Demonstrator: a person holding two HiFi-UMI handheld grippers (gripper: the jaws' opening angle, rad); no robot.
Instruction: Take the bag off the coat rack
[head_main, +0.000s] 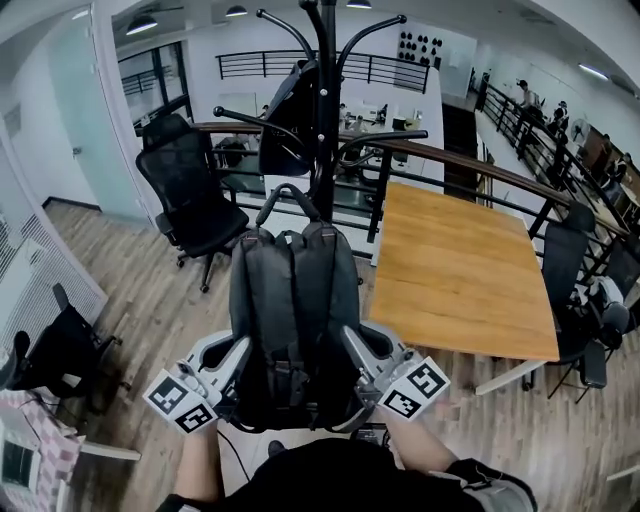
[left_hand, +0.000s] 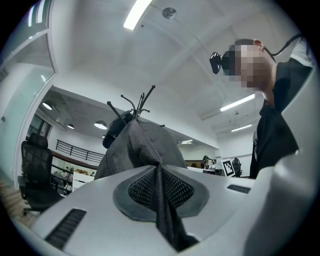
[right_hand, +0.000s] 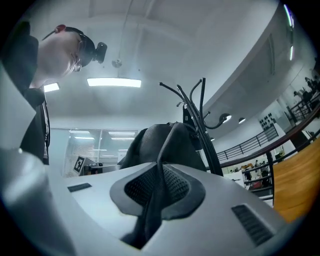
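A black backpack hangs upright in front of the black coat rack, its top handle looped up beside the pole. I cannot tell whether the handle still rests on a hook. My left gripper is shut on fabric at the bag's lower left side, and my right gripper is shut on its lower right side. In the left gripper view a fold of the backpack is pinched between the pads. The right gripper view shows the backpack pinched the same way, with the rack behind.
A second dark bag hangs higher on the rack. A wooden table stands to the right, a black office chair to the left, and a railing runs behind. More chairs sit at the far right.
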